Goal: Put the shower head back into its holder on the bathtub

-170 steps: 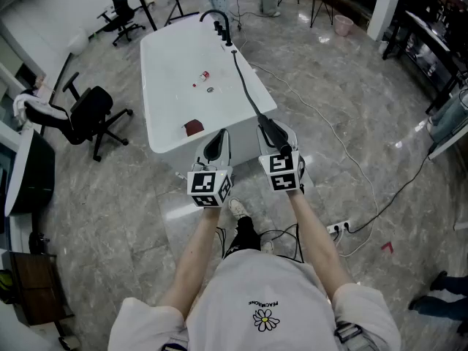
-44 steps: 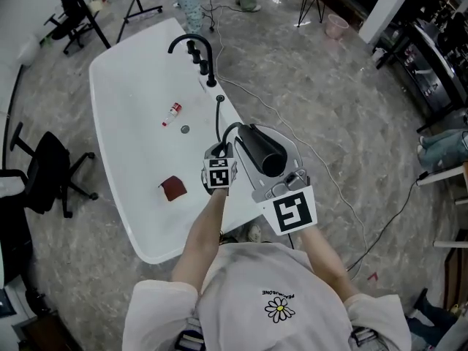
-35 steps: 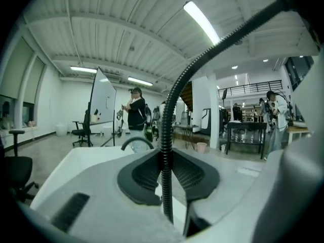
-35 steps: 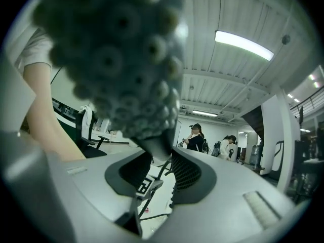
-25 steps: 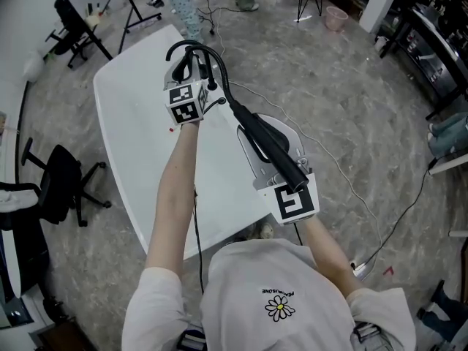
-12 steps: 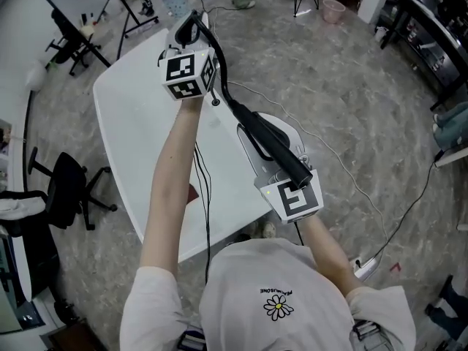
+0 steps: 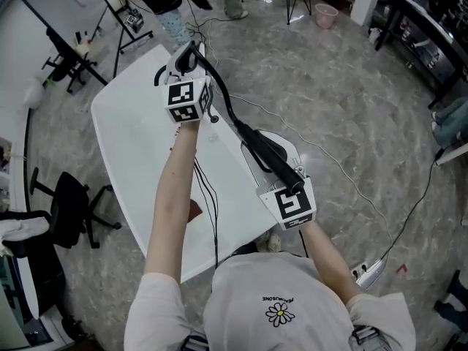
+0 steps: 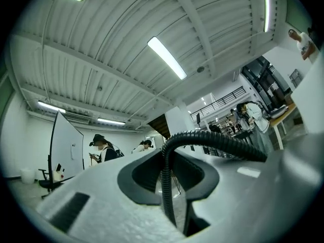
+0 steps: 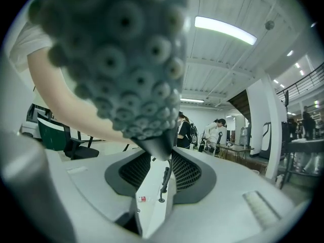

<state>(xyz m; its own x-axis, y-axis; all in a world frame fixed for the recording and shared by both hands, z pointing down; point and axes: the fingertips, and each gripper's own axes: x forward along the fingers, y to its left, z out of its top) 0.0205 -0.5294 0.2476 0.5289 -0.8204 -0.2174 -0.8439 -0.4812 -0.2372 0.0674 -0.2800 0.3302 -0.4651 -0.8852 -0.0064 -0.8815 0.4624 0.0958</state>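
In the head view my left gripper (image 7: 187, 55) is held high over the far end of the white bathtub (image 7: 139, 145), shut on the black ribbed hose (image 7: 219, 93). In the left gripper view the hose (image 8: 166, 196) runs up between the jaws of the left gripper (image 8: 169, 186) and bends right. My right gripper (image 7: 256, 141) is over the tub's right rim, shut on the black shower head (image 7: 274, 163). The nozzle face of the shower head (image 9: 126, 54) fills the right gripper view, its neck pinched in the right gripper (image 9: 158, 153). A small dark holder hole (image 7: 213, 118) shows on the rim.
A brown item (image 7: 194, 210) lies in the tub. A black office chair (image 7: 73, 203) stands to the left. A cable (image 7: 344, 174) and a power strip (image 7: 369, 270) lie on the marble floor at right. People (image 7: 168, 6) stand beyond the tub, and a pink bin (image 7: 325, 13) is further back.
My left gripper has lifted the hose higher above the tub's far end. The right gripper has shifted slightly, and the shower head is still in its grip.
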